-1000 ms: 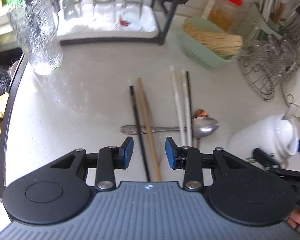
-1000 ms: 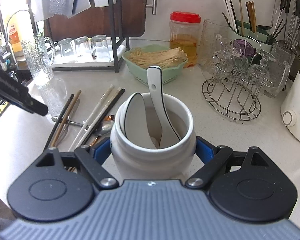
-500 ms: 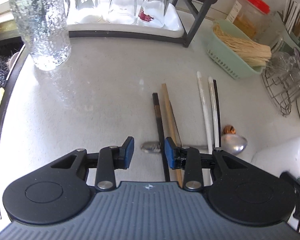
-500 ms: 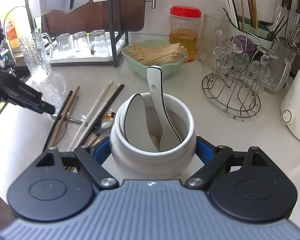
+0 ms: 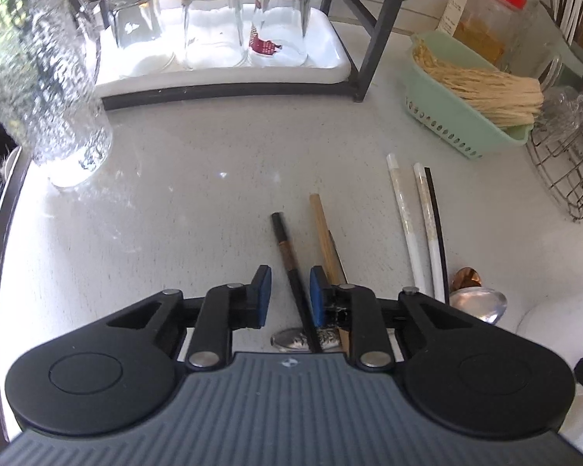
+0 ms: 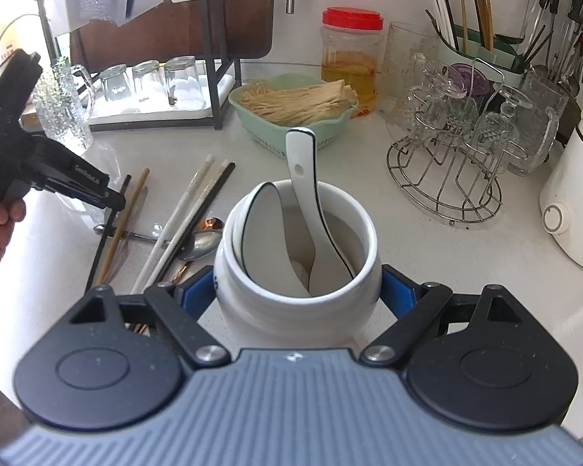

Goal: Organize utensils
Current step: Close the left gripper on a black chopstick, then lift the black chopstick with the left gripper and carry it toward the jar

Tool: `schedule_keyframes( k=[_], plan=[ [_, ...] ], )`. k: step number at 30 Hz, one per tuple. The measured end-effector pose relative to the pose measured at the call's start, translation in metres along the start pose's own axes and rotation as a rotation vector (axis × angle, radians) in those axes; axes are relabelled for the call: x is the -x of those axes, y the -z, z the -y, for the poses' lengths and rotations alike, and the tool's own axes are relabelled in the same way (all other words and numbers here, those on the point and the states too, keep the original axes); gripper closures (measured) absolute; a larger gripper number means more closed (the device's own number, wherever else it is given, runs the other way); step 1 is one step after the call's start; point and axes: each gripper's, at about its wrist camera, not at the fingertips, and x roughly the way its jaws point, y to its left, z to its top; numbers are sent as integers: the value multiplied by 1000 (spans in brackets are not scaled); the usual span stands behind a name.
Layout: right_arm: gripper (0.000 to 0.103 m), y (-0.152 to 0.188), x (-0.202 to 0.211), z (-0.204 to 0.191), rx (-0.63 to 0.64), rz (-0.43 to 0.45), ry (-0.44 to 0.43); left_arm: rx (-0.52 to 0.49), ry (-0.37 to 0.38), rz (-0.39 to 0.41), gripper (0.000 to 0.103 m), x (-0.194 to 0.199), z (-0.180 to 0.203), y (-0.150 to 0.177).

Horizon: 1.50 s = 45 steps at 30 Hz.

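Since a second ago the left gripper point(image 5: 286, 294) has sunk toward the table point(image 5: 182, 202) and slid sideways, so that the black chopstick point(image 5: 291, 272), which lay off its centre line beside the wooden chopstick point(image 5: 324, 233), now runs between its blue pads. Its jaws have just been closing to a narrow gap; the stick sits in that gap close to the right-hand pad, with daylight on the other side, so I judge it not yet pinched.

What the next move turns on is alignment. The black chopstick's long axis points away from the left gripper, nearly along the fingers and leaning slightly to the left at its far end, and it crosses over the handle of the metal spoon point(image 5: 478, 305) that lies crosswise beneath. The wooden chopstick lies just beside the right-hand pad, outside the jaws, so a squeeze should catch the black one alone, though the closeness leaves a risk of nudging its neighbour. The white chopsticks point(image 5: 412, 229) lie further right, well apart.

The right gripper point(image 6: 297, 295) is clamped on the white ceramic jar point(image 6: 291, 303), which holds two ceramic spoons point(image 6: 303, 178) and stands to the right of the loose pile. The left hand is plainly the nearer one to the sticks.
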Motion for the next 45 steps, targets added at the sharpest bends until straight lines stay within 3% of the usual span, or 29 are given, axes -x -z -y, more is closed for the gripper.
schedule_keyframes(
  k=[10,14,20,25,36,45],
  plan=[
    [13,-1,-1,-2,-7,-4,12,-23,-62,-25,79,-11,10,-18],
    [13,-1,-1,-2,-12,-7,18,-33,-103,-29,90,-15,15,-23],
    [12,-2,-2,-3,-12,-8,20,-53,-124,-42,96,-17,18,-27],
    [12,-3,-3,-2,-4,-8,14,-39,-106,-37,96,-9,18,-26],
    [12,-2,-3,0,31,9,-16,-36,-27,66,96,55,43,-25],
    [12,-3,-5,2,57,22,-42,-47,34,96,96,87,63,-15]
  ],
)
